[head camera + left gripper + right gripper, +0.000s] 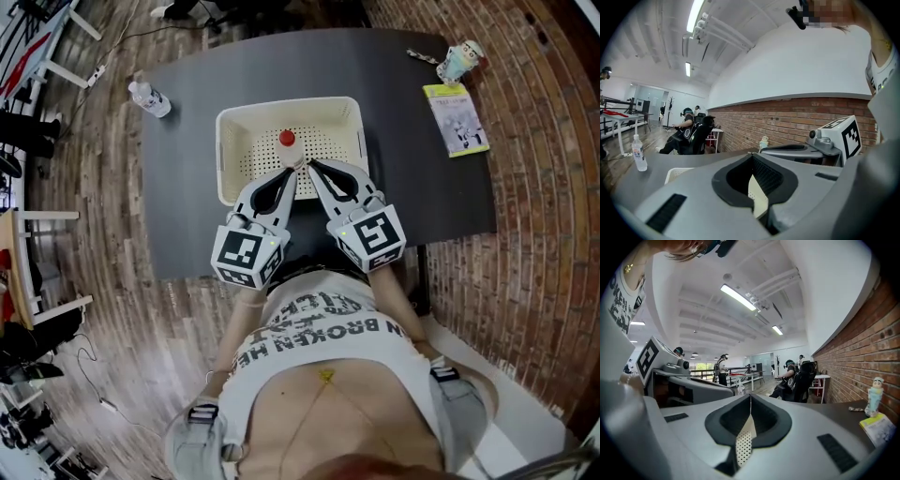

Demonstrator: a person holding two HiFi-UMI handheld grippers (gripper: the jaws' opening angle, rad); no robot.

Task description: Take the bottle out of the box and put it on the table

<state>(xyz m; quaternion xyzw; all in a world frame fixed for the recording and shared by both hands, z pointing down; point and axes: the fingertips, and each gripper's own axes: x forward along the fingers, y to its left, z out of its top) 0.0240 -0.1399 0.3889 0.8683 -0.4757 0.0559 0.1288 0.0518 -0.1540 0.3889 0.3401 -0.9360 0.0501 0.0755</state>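
A bottle with a red cap (287,139) stands inside the cream perforated box (239,127) in the middle of the dark table (187,187). Both grippers reach over the box's near rim, side by side. The left gripper (296,170) and the right gripper (312,166) have their tips just short of the bottle, and both are shut with nothing between the jaws. In the left gripper view the shut gripper (752,155) hides the bottle; only a bit of the box (757,194) shows. In the right gripper view the shut gripper (750,395) leaves only the perforated box wall (743,444) showing.
A second clear bottle (150,97) stands at the table's far left corner, also visible as the bottle (639,153). A booklet (456,118) and a small figurine (460,60) sit at the far right. People sit on chairs beyond the table by a brick wall.
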